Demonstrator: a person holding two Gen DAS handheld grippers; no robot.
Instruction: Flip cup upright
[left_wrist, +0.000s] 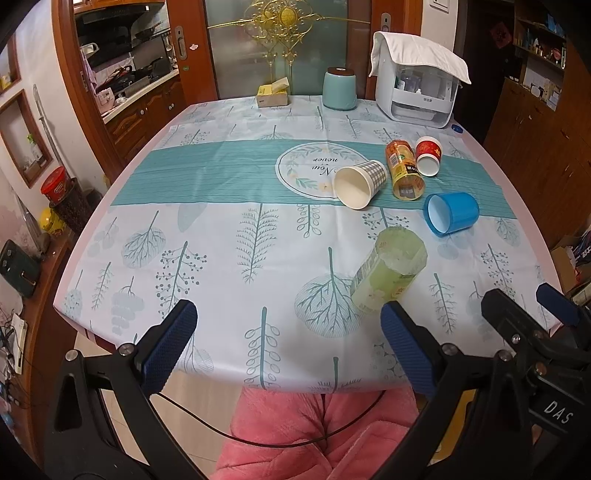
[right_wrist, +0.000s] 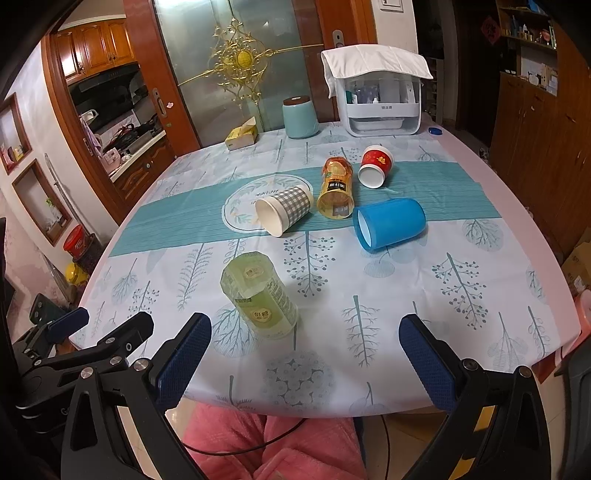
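Left wrist view: the left claw (left_wrist: 288, 347) hangs wide open over the near edge of the bench (left_wrist: 221, 258), gripping nothing, its blue pads (left_wrist: 168, 347) well apart. The right claw (left_wrist: 528, 321) shows at 4 o'clock of this view; from the right wrist view the right claw (right_wrist: 306, 354) is likewise spread wide and empty above the near bench (right_wrist: 406, 295) edge, with the left claw (right_wrist: 99, 325) at 8 o'clock.

Five cups lie tipped over on the leaf-print tablecloth (left_wrist: 207, 229). Nearest is the pale green clear cup (left_wrist: 388, 271), on its side just beyond the left claw's right pad (left_wrist: 410, 354), its closed base facing away from the camera; in the right wrist view the pale green clear cup (right_wrist: 258, 293) sits at 11 o'clock from the right claw. Farther out on the teal band, the grey checked paper cup (left_wrist: 360, 182) lies with its white mouth toward the camera. Just beside it, at its 3 o'clock, the orange clear cup (left_wrist: 404, 170) lies lengthwise. The red paper cup (left_wrist: 428, 155) lies just beyond that, mouth toward the camera. The blue plastic cup (left_wrist: 450, 213) lies apart at 4 o'clock of the orange one, its mouth turned left.

At the far bench edge stand a teal canister (left_wrist: 340, 90), a yellow tissue box (left_wrist: 272, 94) and a white dispenser (left_wrist: 417, 92) draped with a cloth.
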